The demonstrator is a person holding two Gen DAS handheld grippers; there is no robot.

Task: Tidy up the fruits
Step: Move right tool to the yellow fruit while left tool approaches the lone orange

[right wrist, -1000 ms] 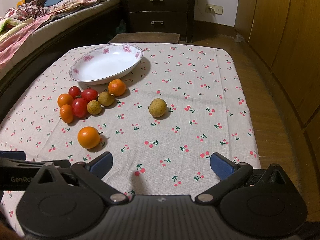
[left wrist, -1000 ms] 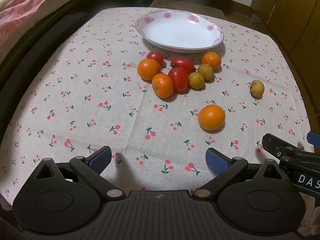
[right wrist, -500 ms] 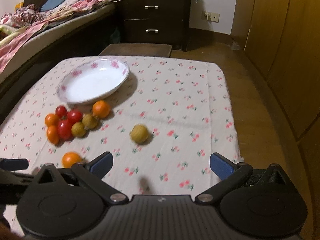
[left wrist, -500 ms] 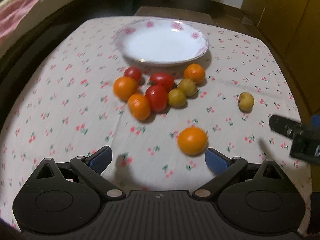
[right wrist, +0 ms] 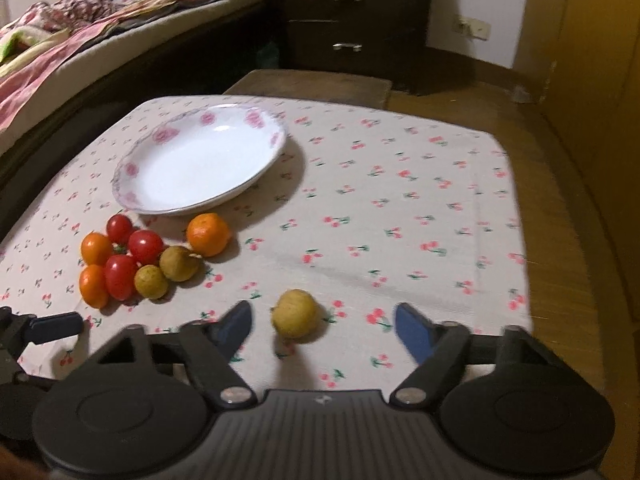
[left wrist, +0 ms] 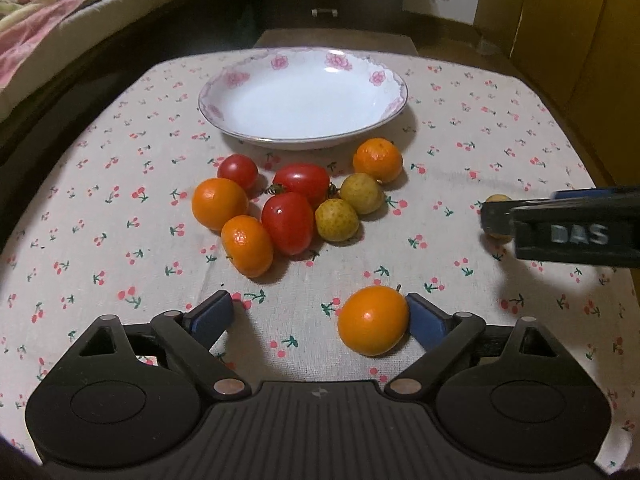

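Left gripper (left wrist: 318, 316) released, we straddle the lone orange (left wrist: 373, 320) | right gripper (right wrist: 322, 322) closing, yellow fruit (right wrist: 295, 313) between, ungripped

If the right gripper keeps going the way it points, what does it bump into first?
Probably the lone yellow fruit, lying between the right gripper's closing jaws, nearer the left one. Neither pad touches it yet.

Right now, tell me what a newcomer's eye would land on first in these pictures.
The white plate with pink flowers sits bare at the far side of the cherry-print tablecloth, and a bright cluster of oranges, tomatoes and yellow-green fruits lies just in front of it. Nearer, each open hand-held gripper brackets a stray fruit: the left a lone orange, the right, jaws just closing, a yellow-green fruit.
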